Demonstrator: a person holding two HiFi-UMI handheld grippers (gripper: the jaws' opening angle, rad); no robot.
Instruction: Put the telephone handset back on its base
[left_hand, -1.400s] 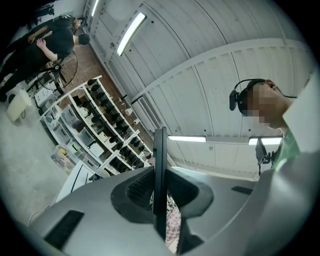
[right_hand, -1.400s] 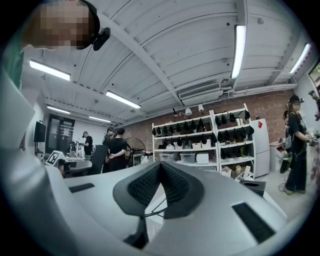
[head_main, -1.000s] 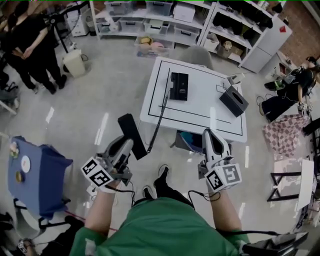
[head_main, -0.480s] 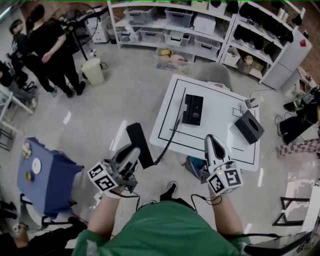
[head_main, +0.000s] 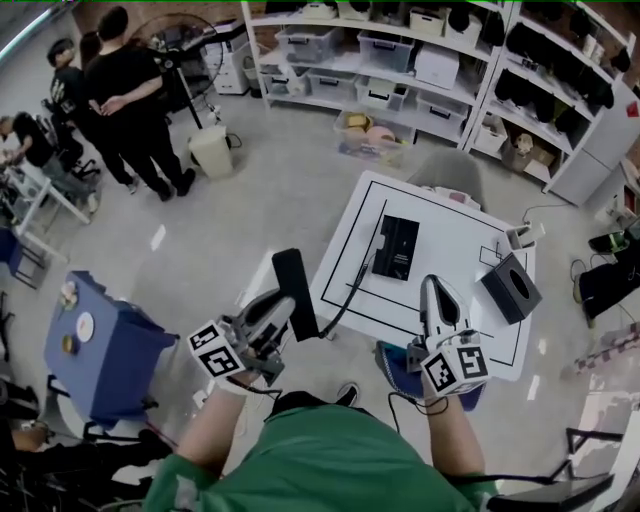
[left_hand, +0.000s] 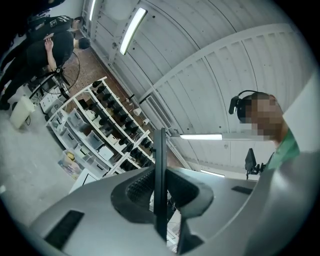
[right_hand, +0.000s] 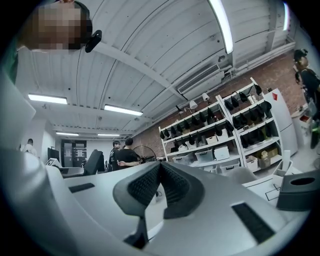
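Note:
In the head view my left gripper (head_main: 283, 303) is shut on the black telephone handset (head_main: 296, 292), which is held up in the air left of the white table (head_main: 455, 250). A black cord (head_main: 352, 283) runs from the handset up to the black telephone base (head_main: 395, 247) lying on the table's left half. In the left gripper view the handset (left_hand: 160, 165) shows edge-on as a thin black bar clamped between the pads of my left gripper (left_hand: 160, 176). My right gripper (head_main: 432, 285) hovers over the table's near edge, and in the right gripper view that gripper (right_hand: 160, 172) is shut on nothing.
A black tissue box (head_main: 510, 288) stands on the table's right side. A grey chair (head_main: 447, 176) sits behind the table, and a blue chair (head_main: 400, 366) under its near edge. A blue stand (head_main: 100, 340) is at left. Shelves (head_main: 400, 50) line the back; people (head_main: 130, 100) stand far left.
The view has swung: table and base now lie further right and lower in it. Both grippers have drawn nearer the table. The left one still holds the handset.

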